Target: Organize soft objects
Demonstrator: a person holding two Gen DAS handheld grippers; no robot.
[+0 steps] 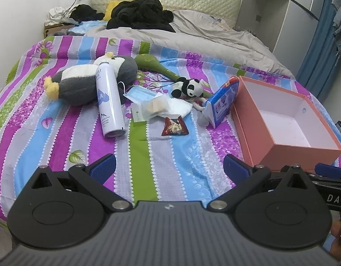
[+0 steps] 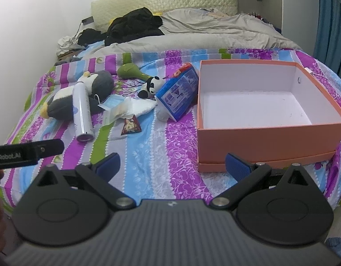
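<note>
Striped purple, blue and green bedding (image 1: 161, 146) fills both wrist views, with a rumpled grey duvet (image 1: 206, 37) and dark clothes (image 1: 139, 13) heaped toward the headboard. From where I sit, my left gripper (image 1: 169, 166) hovers over the near edge of the bed with its blue pads spread wide and nothing between them; my right gripper (image 2: 172, 166) does the same, fingers apart and empty. The soft things lie well ahead of both. A grey and white penguin plush (image 1: 82, 77) sprawls to the far left, with a white spray can (image 1: 109, 97) leaning across its belly. Just right of the can sit a blue face mask (image 1: 140, 94) and a white folded cloth (image 1: 177, 106). Beyond them a small panda plush (image 1: 189, 87) rests beside a green stuffed mallet (image 1: 152, 65) (I cannot tell whether the two touch). A blue packet (image 1: 223, 102) stands against the open orange box (image 2: 259, 137), which sits directly ahead of my right gripper, near its right finger.
</note>
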